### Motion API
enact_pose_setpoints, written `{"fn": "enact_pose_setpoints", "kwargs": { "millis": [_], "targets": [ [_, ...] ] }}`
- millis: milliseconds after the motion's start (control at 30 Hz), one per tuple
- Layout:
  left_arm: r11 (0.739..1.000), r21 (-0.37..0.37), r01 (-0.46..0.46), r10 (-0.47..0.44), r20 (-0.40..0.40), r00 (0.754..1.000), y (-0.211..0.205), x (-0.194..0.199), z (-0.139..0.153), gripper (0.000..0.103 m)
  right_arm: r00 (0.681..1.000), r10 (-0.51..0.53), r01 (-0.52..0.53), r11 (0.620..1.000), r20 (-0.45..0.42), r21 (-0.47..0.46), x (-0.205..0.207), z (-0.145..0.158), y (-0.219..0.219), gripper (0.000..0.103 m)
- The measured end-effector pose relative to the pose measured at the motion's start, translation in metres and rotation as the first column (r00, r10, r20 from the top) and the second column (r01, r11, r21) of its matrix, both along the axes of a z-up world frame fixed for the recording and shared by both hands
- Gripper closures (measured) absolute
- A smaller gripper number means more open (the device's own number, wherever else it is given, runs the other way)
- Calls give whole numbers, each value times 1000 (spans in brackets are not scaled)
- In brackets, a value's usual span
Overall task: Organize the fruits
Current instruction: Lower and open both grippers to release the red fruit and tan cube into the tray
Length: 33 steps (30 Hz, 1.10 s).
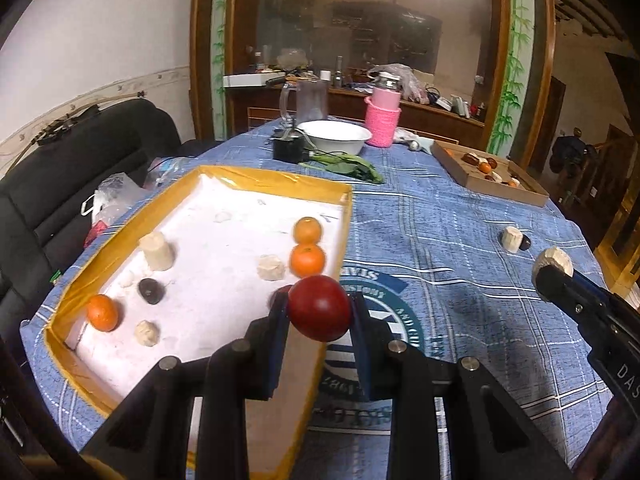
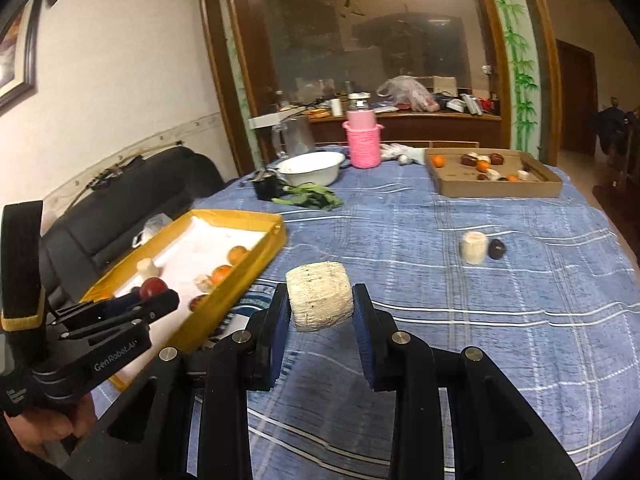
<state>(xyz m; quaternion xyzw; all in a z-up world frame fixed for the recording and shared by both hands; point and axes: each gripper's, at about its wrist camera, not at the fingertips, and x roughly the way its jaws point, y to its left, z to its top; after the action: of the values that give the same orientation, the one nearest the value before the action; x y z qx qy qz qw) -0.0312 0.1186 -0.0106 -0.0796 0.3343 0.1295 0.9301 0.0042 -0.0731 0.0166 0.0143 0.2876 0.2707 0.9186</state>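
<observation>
Left gripper [image 1: 320, 312] clamped on a red fruit [image 1: 319, 308], round with no evident long axis, held over the near right edge of the yellow tray [image 1: 256, 174]. Right gripper [image 2: 320, 300] clamped on a pale cylinder [image 2: 320, 296], its long axis lying across the jaws. Beyond the left jaws, several fruits already lie in the tray. Beyond the right jaws, a pale piece [image 2: 474, 247] and a dark fruit [image 2: 497, 249] remain on the cloth; farther off, a cardboard tray [image 2: 496, 190] holds more. Sorting appears part done.

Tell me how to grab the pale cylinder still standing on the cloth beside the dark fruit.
Grip the pale cylinder across its curved sides, coming down from above. It stands upright with its flat top showing. Keep the fingers off the side where the dark fruit sits against it.
</observation>
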Motion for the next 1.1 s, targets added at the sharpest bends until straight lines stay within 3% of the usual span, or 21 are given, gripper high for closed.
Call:
{"fn": "enact_pose_setpoints", "kwargs": {
  "millis": [333,600,933,1100],
  "targets": [
    [994,7,-112,112,17,994,35,-31,12,71,980,198,-198,980,6,-1,-3,13,59,74],
    [983,20,-182,181,54,982,60,-56,27,71,964,266,-266,964,14,8,-12,21,90,74],
    [983,-12,-181,182,61,981,77,-62,24,71,975,221,-221,975,34,-4,-22,30,76,74],
    [974,-37,-224,225,45,973,101,-57,19,71,981,194,-193,981,30,-26,-16,30,71,74]
  ]
}}
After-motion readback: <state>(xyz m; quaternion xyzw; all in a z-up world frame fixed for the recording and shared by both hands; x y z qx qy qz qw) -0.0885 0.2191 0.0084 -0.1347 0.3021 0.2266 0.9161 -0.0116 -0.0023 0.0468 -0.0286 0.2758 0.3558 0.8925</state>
